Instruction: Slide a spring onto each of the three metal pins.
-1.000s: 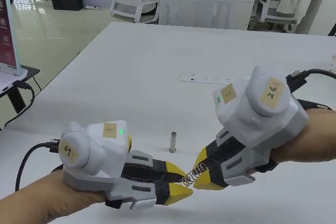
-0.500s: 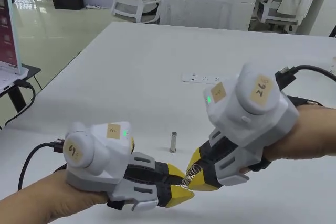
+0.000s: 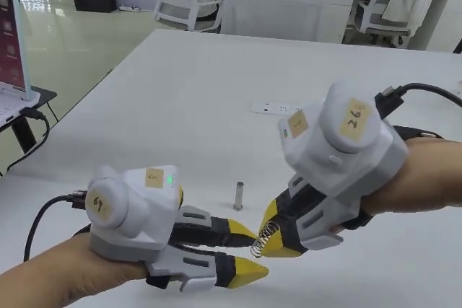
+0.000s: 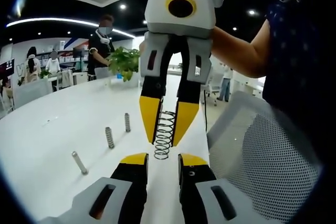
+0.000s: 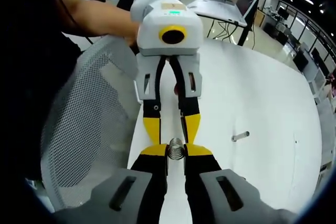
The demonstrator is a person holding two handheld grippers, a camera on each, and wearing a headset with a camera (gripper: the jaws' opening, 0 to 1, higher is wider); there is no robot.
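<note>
gripping a spring, right gripper faces left gripper, whose jaws stand apart.

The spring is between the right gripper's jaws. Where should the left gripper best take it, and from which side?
Probably at the free end of the spring, which pokes out past the jaw tips of the right gripper. Bring the open left gripper head-on along the coil's axis, one jaw on each side, squeezing lightly.
</note>
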